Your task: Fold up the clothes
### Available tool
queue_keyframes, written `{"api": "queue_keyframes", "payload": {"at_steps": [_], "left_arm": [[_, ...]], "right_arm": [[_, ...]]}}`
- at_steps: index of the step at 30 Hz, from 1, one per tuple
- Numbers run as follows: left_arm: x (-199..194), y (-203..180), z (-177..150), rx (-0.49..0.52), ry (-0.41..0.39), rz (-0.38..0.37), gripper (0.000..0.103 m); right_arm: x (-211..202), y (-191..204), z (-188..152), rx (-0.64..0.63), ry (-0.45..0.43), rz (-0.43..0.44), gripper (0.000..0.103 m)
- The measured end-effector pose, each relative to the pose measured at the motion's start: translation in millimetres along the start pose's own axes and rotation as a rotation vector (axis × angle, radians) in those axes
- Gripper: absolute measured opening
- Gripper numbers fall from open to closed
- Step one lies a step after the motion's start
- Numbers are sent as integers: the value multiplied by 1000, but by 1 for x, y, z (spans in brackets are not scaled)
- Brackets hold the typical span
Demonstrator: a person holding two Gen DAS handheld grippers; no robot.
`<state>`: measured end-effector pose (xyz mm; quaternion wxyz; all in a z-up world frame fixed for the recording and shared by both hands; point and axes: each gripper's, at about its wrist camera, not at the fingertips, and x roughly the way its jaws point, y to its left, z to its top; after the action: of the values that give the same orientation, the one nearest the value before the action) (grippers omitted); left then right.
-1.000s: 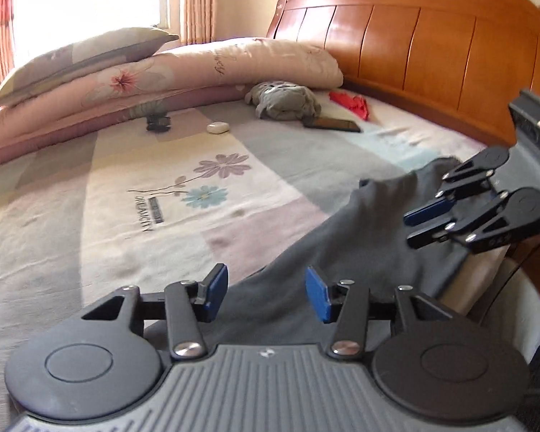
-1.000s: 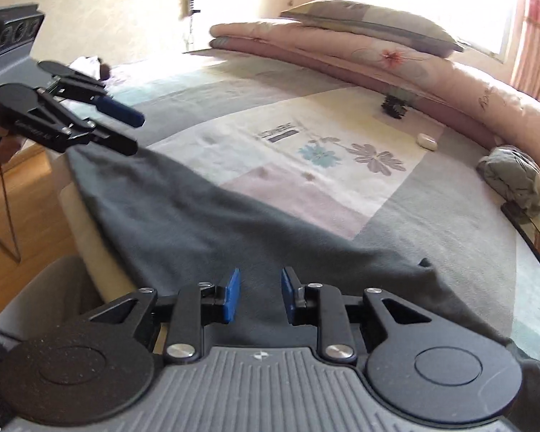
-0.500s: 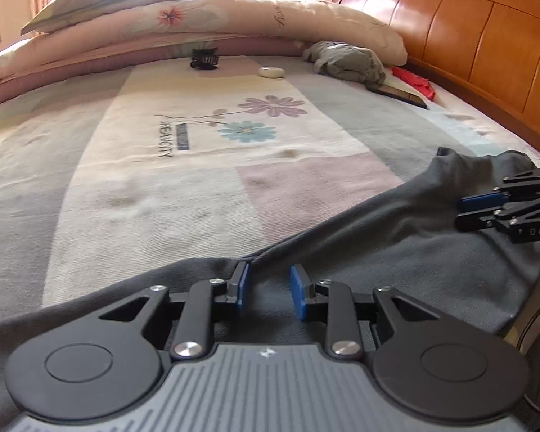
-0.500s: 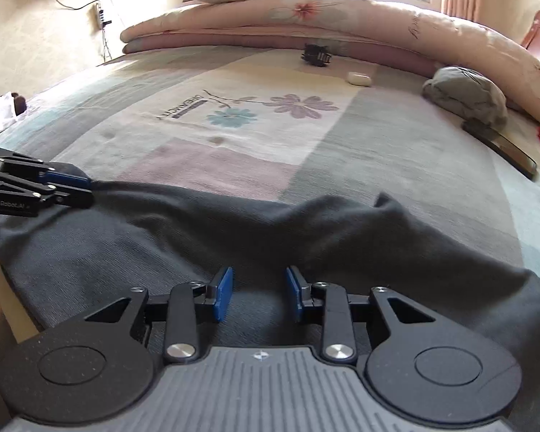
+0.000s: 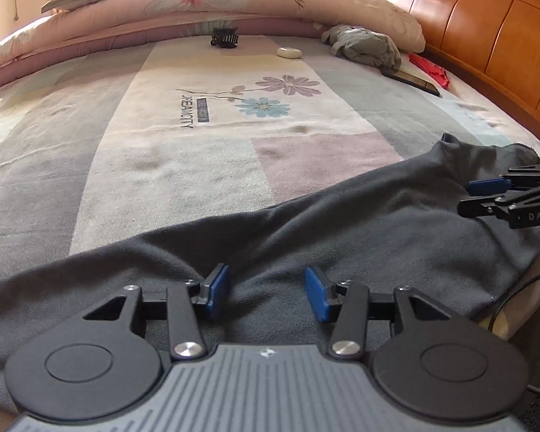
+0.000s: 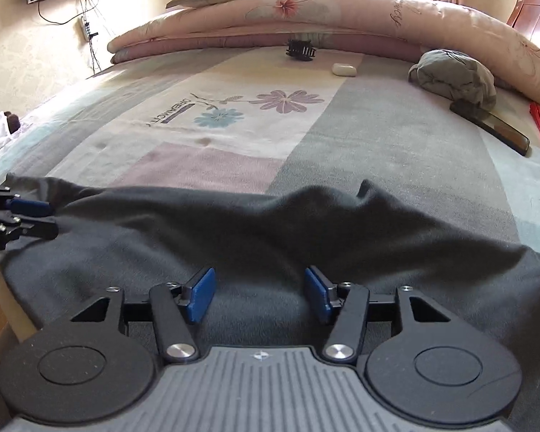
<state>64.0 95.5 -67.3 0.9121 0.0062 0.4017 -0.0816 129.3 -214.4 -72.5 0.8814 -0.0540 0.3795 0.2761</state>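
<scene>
Left gripper (image 5: 266, 293) opening, over garment (image 5: 342, 223) edge

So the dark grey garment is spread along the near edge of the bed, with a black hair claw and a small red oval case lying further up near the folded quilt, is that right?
Almost. The small oval case is white, not red, as the right wrist view shows. The rest holds: the dark grey garment lies along the bed's near edge, and the black hair claw sits further up near the folded quilt.
</scene>
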Motion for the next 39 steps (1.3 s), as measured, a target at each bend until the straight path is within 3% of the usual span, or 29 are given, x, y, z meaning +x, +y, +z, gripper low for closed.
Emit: {"api": "queue_keyframes", "payload": {"at_steps": [3,6,9,11,15,20,25,31,35,39], "left_arm": [[2,-9,30,-11,-40,-119,50],[15,-25,62,-39,-65,-255,50],[35,-47,90,-47,-81,-389,51],[52,-63,103,-36,-71,-448,52],[96,-96,112,51,-19,-535,55],[141,-114,113,56,82,-643,55],[132,-121,111,86,81,-733,55],[118,-135,110,209,92,-771,63],[140,-141,118,166,134,-811,63],[178,-144,135,10,207,-927,65]], "right_arm": [[-12,-12,11,23,-50,16,60],[-7,-26,26,26,-85,-28,60],[10,-40,18,59,4,-38,60],[6,-41,-1,22,-28,-41,61],[-11,-46,-24,50,-76,-36,61],[-15,-49,-29,67,-94,-22,62],[-16,-48,-31,63,-106,-15,63],[-14,-48,-30,56,-112,-8,68],[-15,-45,-27,46,-100,-18,69],[-24,-45,-24,71,-94,-21,70]]}}
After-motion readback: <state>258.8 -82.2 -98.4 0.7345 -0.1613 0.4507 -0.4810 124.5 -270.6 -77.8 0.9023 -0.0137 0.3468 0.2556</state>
